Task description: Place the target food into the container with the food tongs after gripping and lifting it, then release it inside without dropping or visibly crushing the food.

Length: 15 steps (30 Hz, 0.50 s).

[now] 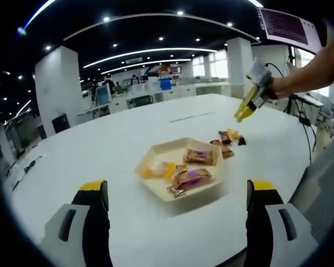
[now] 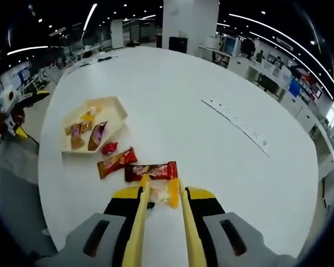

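The right gripper [image 2: 161, 192] holds yellow tongs [image 2: 138, 222], whose tips sit on either side of a pale yellow snack [image 2: 162, 193]. Just past the tips lies a dark red bar [image 2: 151, 171], lengthwise across them. The tray [image 2: 118, 105] is farther off, left. The left gripper [image 1: 175, 194] is wide apart, tray just ahead.

Wide white counter [image 1: 156, 119] curving across an open-plan office. Dark ceiling [image 1: 128, 30] overhead, laced with long curved light strips and small spotlights. White pillars [image 1: 57, 83] rise behind, desks with monitors [image 1: 103, 94] beyond, windows [image 1: 217, 64] glowing far back.
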Each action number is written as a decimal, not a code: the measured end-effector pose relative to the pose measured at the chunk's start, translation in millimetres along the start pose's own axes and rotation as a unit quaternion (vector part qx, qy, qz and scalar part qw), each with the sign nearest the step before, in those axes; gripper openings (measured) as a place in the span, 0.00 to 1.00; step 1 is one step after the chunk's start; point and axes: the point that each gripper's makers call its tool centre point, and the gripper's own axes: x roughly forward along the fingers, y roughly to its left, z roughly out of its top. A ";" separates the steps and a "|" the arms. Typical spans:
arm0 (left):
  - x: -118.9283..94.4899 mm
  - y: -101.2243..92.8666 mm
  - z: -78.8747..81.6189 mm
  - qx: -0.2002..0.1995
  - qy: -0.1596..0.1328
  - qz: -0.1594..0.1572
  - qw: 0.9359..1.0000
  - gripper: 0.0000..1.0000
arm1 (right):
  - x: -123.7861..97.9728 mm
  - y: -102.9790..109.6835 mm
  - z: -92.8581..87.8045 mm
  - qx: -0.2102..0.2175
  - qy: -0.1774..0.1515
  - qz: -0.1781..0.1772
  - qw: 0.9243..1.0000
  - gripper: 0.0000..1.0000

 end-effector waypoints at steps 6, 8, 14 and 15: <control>0.1 1.2 -0.4 -0.002 -0.001 0.002 1.000 0.99 | 9.3 4.0 -3.1 0.008 0.004 -0.005 1.000 0.29; 0.2 1.0 -0.7 -0.003 0.000 0.001 1.000 0.99 | 10.2 4.2 -4.5 0.004 0.008 -0.012 1.000 0.29; 0.2 2.7 -0.9 -0.002 0.000 0.004 1.000 0.99 | 18.3 9.8 -10.9 0.010 0.016 -0.010 1.000 0.29; 0.3 3.0 -1.9 -0.002 0.002 0.004 1.000 0.99 | 19.7 11.3 -11.9 0.007 0.019 -0.008 1.000 0.29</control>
